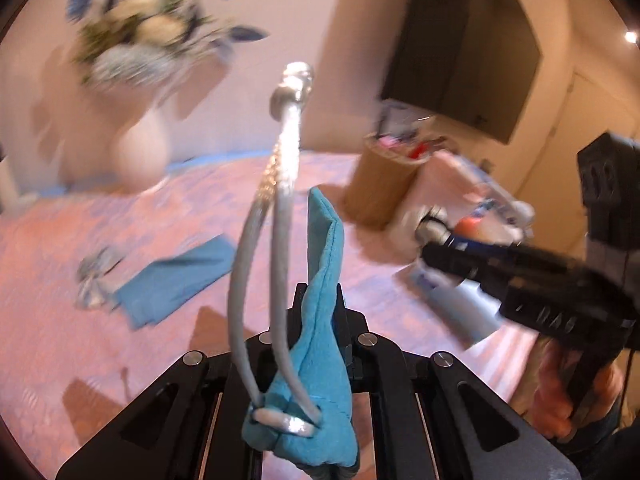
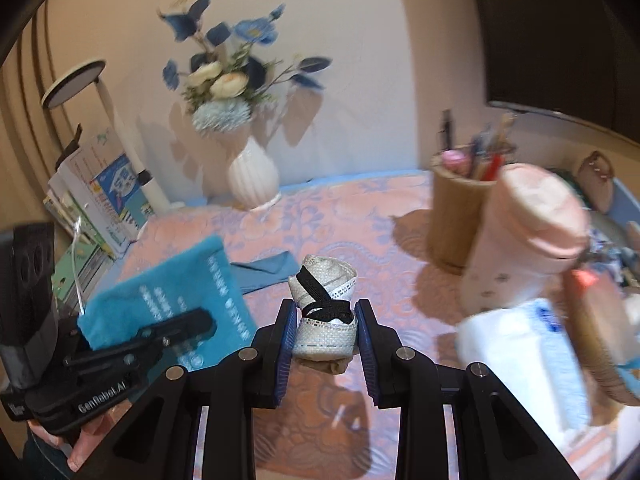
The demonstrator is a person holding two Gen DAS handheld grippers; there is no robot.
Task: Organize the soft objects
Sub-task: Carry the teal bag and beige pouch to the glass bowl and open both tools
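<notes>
My left gripper (image 1: 320, 296) is shut on a teal cloth pouch (image 1: 320, 344) whose silver cord (image 1: 280, 184) loops up in front of the camera. In the right wrist view the same pouch (image 2: 168, 296) shows white print and sticks out of the left gripper (image 2: 200, 324), which a hand holds at lower left. My right gripper (image 2: 326, 312) is shut on a rolled white woven piece (image 2: 324, 332) bound by a black elastic band. Both are raised above the pink patterned tablecloth (image 2: 340, 216). The right gripper (image 1: 430, 252) enters the left wrist view from the right.
A folded blue cloth (image 1: 172, 284) lies flat on the table beside a small crumpled ribbon (image 1: 94, 280). A white vase of flowers (image 2: 252, 176) stands at the back. A pen holder (image 2: 456, 208), a pink roll (image 2: 524, 240) and a white pack (image 2: 528, 360) stand right. Books (image 2: 104, 196) lean left.
</notes>
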